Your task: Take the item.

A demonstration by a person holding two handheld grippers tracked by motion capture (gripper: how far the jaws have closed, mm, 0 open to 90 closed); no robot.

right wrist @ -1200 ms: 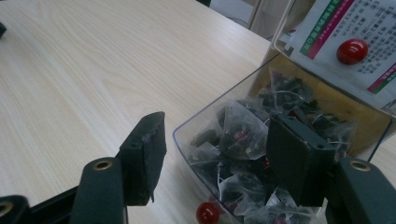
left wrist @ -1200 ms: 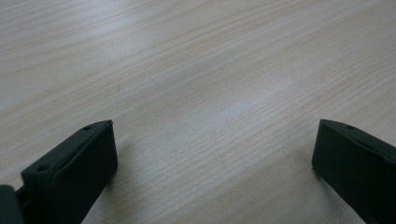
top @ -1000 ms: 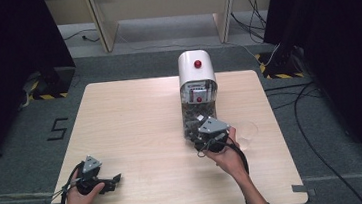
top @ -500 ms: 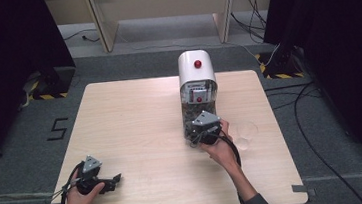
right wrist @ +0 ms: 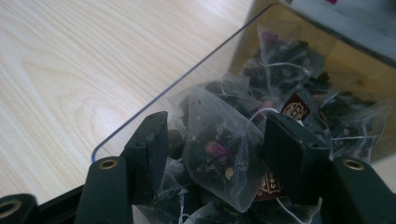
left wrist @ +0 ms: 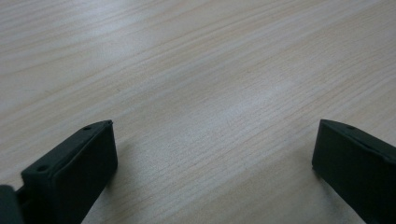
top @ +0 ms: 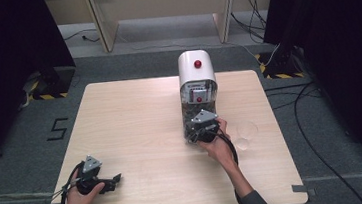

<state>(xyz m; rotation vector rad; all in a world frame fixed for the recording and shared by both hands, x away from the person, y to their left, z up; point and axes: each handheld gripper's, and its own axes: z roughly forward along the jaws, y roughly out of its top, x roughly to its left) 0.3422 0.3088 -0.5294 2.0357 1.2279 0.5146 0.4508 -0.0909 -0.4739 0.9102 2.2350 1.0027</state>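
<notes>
Here the right gripper (right wrist: 212, 140) reaches into the clear tray (right wrist: 140, 112) at the foot of the white dispenser (top: 197, 73), its jaws just closing around a pyramid tea bag (right wrist: 219, 156), seemingly not yet pinching it. More tea bags fill the tray behind. The left gripper (top: 113, 180), jaws apart, rests far off.

In the high view, the right tongs (top: 198, 134) hide the dispenser's (top: 196, 70) tray of tea bags.
</notes>
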